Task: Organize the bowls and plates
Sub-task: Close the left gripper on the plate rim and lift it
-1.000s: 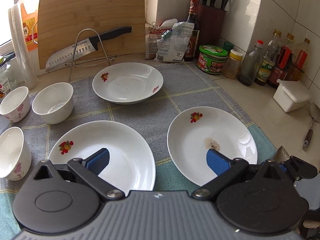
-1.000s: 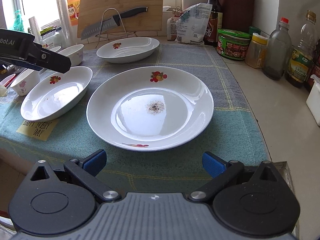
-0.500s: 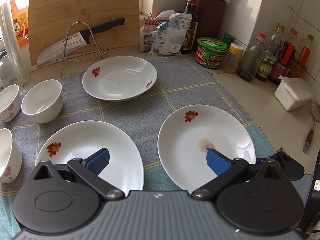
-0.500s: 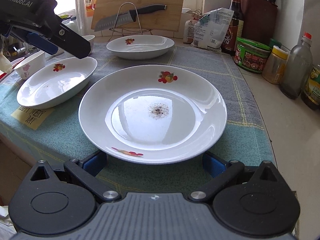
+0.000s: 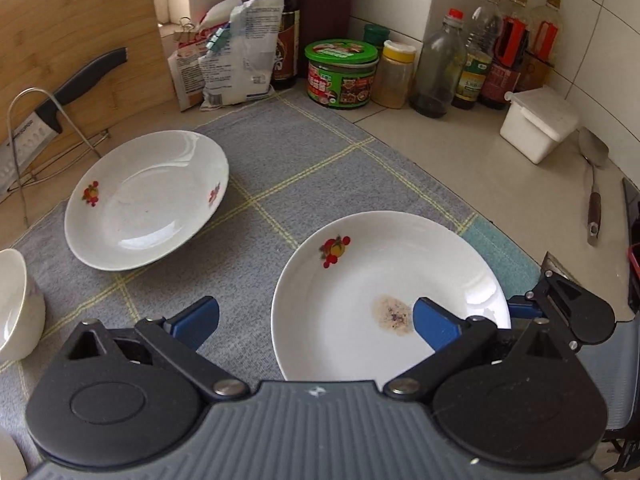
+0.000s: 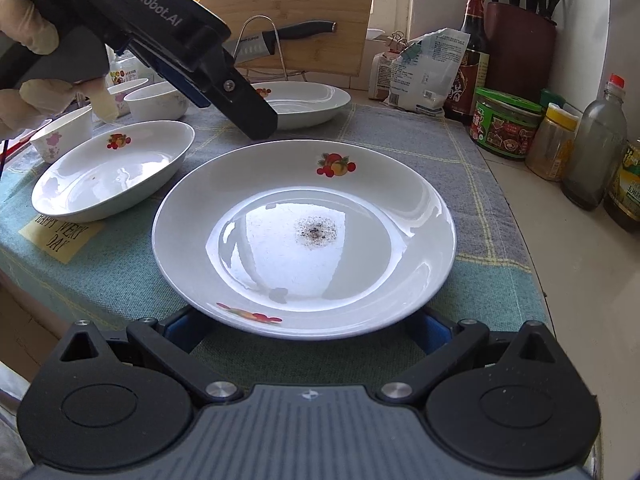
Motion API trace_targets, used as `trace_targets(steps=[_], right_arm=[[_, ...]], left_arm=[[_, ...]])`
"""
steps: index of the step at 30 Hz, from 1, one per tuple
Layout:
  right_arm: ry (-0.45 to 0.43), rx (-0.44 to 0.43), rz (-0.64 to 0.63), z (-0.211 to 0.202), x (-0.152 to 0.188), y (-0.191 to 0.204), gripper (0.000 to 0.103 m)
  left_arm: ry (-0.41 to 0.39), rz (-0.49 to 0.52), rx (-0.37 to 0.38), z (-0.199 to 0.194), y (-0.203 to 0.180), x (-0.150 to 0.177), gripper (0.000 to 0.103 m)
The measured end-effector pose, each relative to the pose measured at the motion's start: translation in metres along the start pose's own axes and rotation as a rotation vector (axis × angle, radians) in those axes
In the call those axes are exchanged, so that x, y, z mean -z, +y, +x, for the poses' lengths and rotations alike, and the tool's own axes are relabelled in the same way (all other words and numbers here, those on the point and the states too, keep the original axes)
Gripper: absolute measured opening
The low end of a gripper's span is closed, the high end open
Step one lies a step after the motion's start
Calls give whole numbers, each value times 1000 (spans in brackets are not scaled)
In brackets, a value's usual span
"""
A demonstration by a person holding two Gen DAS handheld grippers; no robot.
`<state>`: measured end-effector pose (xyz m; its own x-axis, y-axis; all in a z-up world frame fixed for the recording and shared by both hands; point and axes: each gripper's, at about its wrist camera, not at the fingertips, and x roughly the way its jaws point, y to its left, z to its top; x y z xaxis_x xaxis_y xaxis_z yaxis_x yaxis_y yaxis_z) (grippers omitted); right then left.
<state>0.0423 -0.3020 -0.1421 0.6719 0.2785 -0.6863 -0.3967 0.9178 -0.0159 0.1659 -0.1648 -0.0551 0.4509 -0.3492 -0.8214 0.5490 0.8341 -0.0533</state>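
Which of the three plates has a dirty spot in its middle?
The plate nearest the right gripper, the stained plate. The oval plate and far plate show no such spot.

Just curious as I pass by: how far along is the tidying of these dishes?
Nothing looks stacked yet. The stained white plate, two more white plates and the small bowls lie apart on the checked cloth. The open right claw sits at the stained plate's rim; all stacking remains.

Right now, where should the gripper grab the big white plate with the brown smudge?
Grab the big white plate with the brown smudge by its thin near rim, coming low from the front. The rim flares up off the cloth, and the right gripper already sits open there.
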Motion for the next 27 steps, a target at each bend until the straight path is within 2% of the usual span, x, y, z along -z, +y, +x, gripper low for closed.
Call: trace_targets(steps=[8,12,19,27], right_arm=[[-10,36,25,-2,4,4,103],[-6,45,30,-3,3,4,103],[-8,57,38,-3,4,5,103],[-11,44,25,-3,3,5,103]], left_arm=[[109,139,99,39,3,-16,100],[163,164,177,52,3,-18,100],[223,211,248,65,4,-24,96],[298,217,300,76,9,-29,79]])
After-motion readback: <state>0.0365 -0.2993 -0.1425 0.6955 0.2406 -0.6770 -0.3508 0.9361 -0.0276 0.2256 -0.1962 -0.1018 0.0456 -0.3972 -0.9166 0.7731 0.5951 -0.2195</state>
